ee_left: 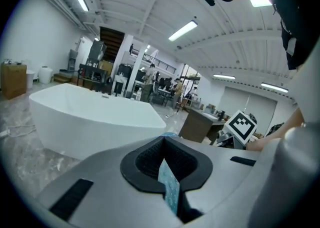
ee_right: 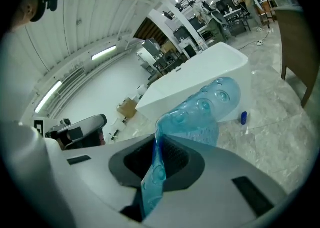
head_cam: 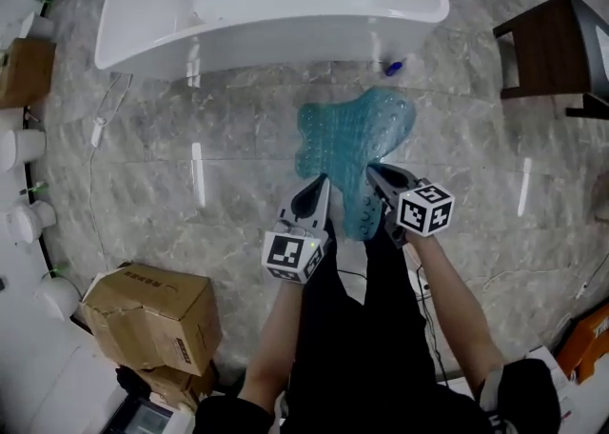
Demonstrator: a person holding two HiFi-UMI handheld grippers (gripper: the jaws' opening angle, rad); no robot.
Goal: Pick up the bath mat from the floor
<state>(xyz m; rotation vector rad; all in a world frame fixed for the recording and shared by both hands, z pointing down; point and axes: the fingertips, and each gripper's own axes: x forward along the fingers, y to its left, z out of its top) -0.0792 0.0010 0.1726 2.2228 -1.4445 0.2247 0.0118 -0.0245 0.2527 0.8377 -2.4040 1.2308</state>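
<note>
Though not confirmed fully clear of the floor (head_cam: 219, 147), judged nearly picked up. At left gripper (head_cam: 319, 192), clenched jaws on thin teal edge of bath mat (head_cam: 354, 132). At right gripper (head_cam: 377, 178), jaws likewise clamped onto a neighbouring edge, with the remainder flopped ahead of both jaws, toward bathtub (head_cam: 276, 4). Remaining: raising far end free, keeping both grips.
</note>
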